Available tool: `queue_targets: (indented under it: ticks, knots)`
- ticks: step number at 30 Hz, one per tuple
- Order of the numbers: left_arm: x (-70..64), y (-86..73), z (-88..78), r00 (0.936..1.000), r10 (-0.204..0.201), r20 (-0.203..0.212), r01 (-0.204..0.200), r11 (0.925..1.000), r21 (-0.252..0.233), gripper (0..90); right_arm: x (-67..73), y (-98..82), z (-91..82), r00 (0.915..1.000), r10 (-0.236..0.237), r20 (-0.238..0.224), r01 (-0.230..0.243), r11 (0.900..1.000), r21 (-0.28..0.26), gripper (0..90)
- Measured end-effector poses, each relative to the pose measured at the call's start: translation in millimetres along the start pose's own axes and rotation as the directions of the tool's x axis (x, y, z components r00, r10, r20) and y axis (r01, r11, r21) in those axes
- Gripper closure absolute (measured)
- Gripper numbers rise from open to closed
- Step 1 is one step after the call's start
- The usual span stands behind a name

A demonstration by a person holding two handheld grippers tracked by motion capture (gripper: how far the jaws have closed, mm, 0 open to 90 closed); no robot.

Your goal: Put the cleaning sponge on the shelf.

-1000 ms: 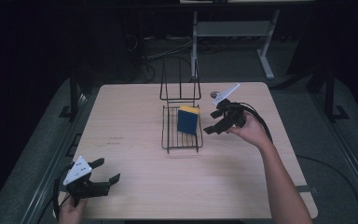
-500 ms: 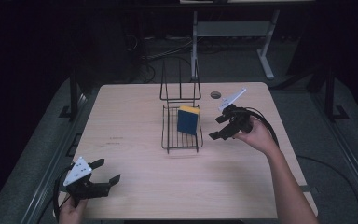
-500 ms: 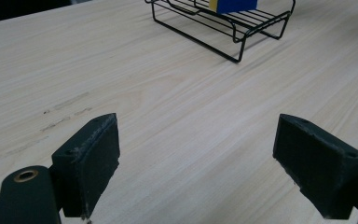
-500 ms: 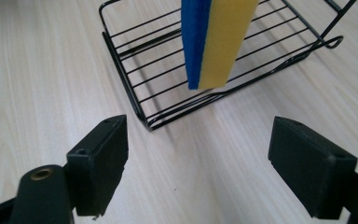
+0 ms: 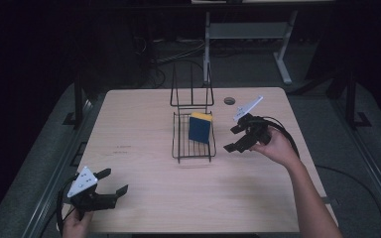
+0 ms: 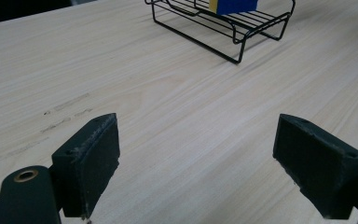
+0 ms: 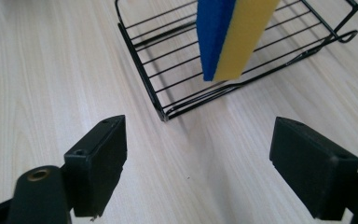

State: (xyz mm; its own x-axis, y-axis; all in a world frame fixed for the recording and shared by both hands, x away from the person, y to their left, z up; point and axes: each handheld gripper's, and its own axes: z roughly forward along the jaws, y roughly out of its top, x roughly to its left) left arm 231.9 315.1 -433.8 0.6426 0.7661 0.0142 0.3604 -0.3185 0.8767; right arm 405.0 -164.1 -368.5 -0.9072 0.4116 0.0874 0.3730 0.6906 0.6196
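Pale wood-grain table (image 5: pixel 144 124) carries everything. Black wire dish rack (image 5: pixel 193 136) sits near mid-table, ahead of and just beside the right gripper's fingertips, well apart from the left gripper's. Blue-and-yellow rectangular sponge (image 5: pixel 200 127) stands on edge inside the rack, leaning, blue face toward the near side; in the right gripper view the sponge (image 7: pixel 230 37) sits up and ahead of the gap between the fingers, rack corner (image 7: pixel 161 112) closest to them. Small dark round grommet (image 5: pixel 229 100) in the tabletop, beyond the right gripper.

Right gripper (image 5: pixel 234 139): fingers spread wide, nothing between them, hovering over bare wood just outside the rack's right side, aimed at the sponge. Left gripper (image 5: pixel 114 183): fingers also spread, empty, low at the near-left table edge; from it the rack (image 6: pixel 223 28) is far ahead.

Step, as judged: sponge is seated in the rack and the right gripper is free of it — either placement just finished or an approach to pick it. Can't tell which from this alone. If picking: next move needs the spread fingers to straddle the sponge's thin blue-yellow thickness from above the rack wire, clear of the side rail, then close gently since foam squashes. Left gripper idle.
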Motion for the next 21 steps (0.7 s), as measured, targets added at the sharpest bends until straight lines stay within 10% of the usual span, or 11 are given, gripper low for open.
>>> queue_targets:
  ticks: [21]
  knots:
    - [-1.0, 0.7, 0.6, 1.0000, 0.004, 0.002, -0.004, 1.0000, 0.003, 14.1, 8.0, -34.6, -2.8, 0.9991, 0.040, -0.012, -0.040, 0.999, -0.001, 18.3]
